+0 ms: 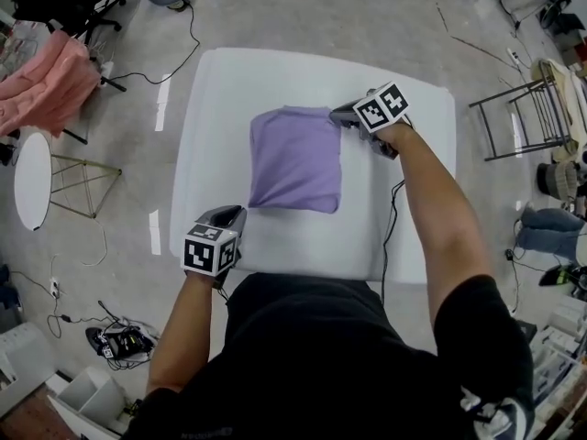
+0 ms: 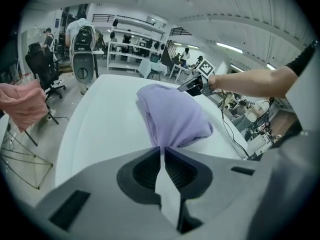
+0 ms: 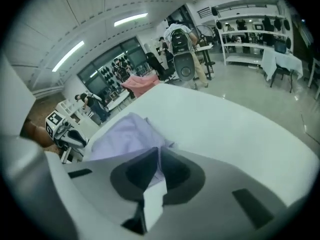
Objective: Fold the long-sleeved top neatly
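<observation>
The purple long-sleeved top (image 1: 295, 159) lies folded into a rough square in the middle of the white table (image 1: 413, 209). My left gripper (image 1: 241, 211) is at the top's near left corner. In the left gripper view its jaws (image 2: 161, 146) are shut on that corner, and the cloth (image 2: 172, 114) rises away from them in a lifted fold. My right gripper (image 1: 336, 115) sits at the far right corner. In the right gripper view its jaws (image 3: 159, 150) stand closed with the purple cloth (image 3: 122, 134) pinched at their tips. Each gripper shows in the other's view: the right gripper (image 2: 192, 86) and the left gripper (image 3: 67, 134).
A pink cloth (image 1: 46, 81) hangs on a rack left of the table, beside a small round white table (image 1: 32, 180). A metal frame (image 1: 527, 117) stands to the right. Cables (image 1: 110, 337) lie on the floor. People and shelves show in the background.
</observation>
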### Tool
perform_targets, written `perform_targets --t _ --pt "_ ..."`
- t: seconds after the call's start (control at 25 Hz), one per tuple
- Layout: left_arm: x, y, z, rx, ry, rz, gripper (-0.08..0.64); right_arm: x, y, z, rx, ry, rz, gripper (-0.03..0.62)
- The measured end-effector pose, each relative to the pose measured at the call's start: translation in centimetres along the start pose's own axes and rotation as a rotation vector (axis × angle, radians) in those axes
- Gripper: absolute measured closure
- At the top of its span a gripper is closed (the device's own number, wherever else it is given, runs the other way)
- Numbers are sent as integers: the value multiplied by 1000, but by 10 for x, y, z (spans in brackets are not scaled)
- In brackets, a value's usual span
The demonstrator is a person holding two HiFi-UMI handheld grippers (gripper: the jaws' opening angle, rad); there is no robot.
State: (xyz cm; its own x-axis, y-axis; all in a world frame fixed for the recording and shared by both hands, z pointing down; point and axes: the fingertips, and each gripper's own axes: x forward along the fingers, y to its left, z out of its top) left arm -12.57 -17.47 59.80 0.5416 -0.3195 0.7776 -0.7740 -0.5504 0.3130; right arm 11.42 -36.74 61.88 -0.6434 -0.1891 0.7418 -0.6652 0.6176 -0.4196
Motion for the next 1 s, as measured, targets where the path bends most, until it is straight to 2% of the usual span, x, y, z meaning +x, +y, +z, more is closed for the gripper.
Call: perform_targets --t 0.12,0.28,0.36,0.52,0.56,0.64,0.72,0.84,1.0 --pt "-5 -3 -3 -11 -6 15 537 -6 -13 18 54 -94 -31 560" --pt "-8 -1 -13 -25 5 30 538 4 -35 16 22 -42 -185 527" --pt "-9 -1 -15 -31 8 29 538 6 -43 15 5 -35 -256 431" --pt "-15 -1 -19 -6 10 12 538 -7 -45 17 37 -83 -311 413" --pt "-16 1 -19 4 9 9 538 -15 -47 16 46 -94 -341 413" --pt "-17 6 -19 20 4 1 538 -37 -56 14 65 -116 -435 477" --pt "-20 10 -14 37 -8 -10 537 -59 -59 13 97 -160 -500 492" --pt "-21 8 -4 73 -36 -35 537 -85 -43 10 113 -228 -528 511" --pt "-25 0 15 109 -91 -76 538 -106 6 4 69 -318 -538 531"
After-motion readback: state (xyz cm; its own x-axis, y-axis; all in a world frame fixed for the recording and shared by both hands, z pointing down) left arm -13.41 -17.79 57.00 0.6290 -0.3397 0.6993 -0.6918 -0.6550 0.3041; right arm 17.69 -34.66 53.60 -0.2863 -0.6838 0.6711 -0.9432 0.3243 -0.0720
